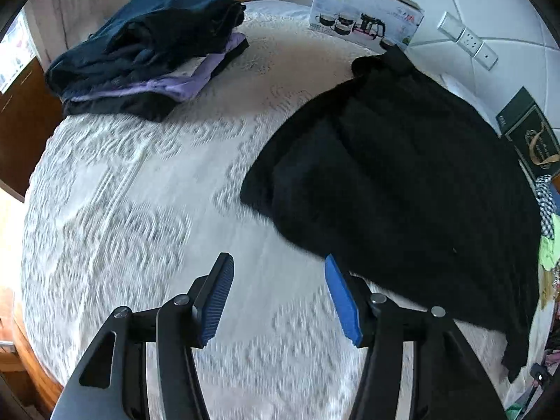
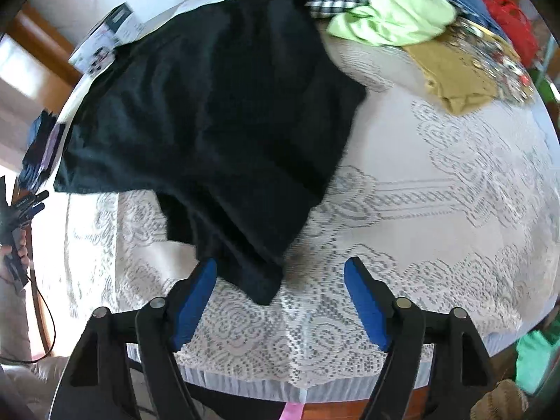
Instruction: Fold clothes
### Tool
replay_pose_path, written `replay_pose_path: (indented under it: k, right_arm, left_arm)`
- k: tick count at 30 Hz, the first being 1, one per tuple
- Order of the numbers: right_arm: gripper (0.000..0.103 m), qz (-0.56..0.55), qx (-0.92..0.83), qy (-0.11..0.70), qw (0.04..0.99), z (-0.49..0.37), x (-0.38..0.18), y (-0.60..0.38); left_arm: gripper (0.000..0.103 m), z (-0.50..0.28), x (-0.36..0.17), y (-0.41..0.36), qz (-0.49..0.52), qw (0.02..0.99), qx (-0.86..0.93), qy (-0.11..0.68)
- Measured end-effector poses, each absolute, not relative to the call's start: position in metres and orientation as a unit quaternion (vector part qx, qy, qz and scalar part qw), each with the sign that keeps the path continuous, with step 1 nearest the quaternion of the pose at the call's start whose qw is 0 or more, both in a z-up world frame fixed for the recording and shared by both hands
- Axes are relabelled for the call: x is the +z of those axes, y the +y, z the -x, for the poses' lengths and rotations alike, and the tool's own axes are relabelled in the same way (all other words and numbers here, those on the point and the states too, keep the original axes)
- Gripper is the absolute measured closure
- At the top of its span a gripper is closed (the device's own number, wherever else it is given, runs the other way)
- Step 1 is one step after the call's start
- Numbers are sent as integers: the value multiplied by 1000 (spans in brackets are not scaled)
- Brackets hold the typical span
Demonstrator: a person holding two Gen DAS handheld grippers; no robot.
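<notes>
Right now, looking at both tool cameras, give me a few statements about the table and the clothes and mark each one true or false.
1. The black garment lies spread on the lace tablecloth. True.
2. The left tool is clamped on the black garment. False: it is open, with only tablecloth between its pads.
3. A stack of folded clothes sits at the far left of the table. True.
4. The right tool is shut. False: it stands open, the garment's corner lying between its pads.
5. The light green garment is neatly folded. False: it lies crumpled in the unsorted pile.
</notes>
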State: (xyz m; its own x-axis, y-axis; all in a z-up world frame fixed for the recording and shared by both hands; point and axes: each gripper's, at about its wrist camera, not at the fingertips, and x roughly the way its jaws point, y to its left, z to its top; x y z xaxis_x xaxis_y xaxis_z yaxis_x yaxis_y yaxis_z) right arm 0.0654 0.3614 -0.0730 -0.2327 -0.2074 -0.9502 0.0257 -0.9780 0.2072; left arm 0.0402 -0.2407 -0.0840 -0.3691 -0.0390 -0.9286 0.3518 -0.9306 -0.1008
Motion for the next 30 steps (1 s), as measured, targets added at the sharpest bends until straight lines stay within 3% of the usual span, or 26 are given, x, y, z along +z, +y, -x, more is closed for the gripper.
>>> replay_pose_path:
  k: [8, 10, 14, 16, 17, 18, 19, 20, 30]
  right_arm:
    - [27, -607, -787, -101, 48, -62, -79, 356]
    - [21, -607, -786, -106, 44, -60, -83, 350]
    - [12, -614, -781, -104, 45, -53, -96, 335]
    - [12, -617, -781, -92, 45, -46, -106, 325]
    - [12, -618, -780, -86, 46, -42, -111, 320]
    - [32, -622, -778, -78, 47, -38, -115, 316]
    - [87, -626, -775, -71, 47, -36, -117, 313]
    - [96, -629, -773, -67, 49, -32, -119, 308]
    - [97, -621, -776, -62, 91, -57, -65, 315]
  left_arm:
    - [45, 9, -123, -247, -571, 124, -803, 122]
    - [42, 13, -126, -236, -569, 128, -808, 82]
    - [39, 12, -128, -234, -563, 134, -811, 86]
    - [40, 14, -128, -232, -571, 132, -807, 80]
    - [48, 13, -126, -231, -572, 129, -806, 80]
    - [59, 13, -124, -229, -574, 126, -805, 80]
    - [100, 13, -122, -228, -575, 123, -805, 80]
    - [100, 12, -119, -227, -577, 121, -804, 80]
    - [100, -69, -64, -234, -537, 108, -829, 114]
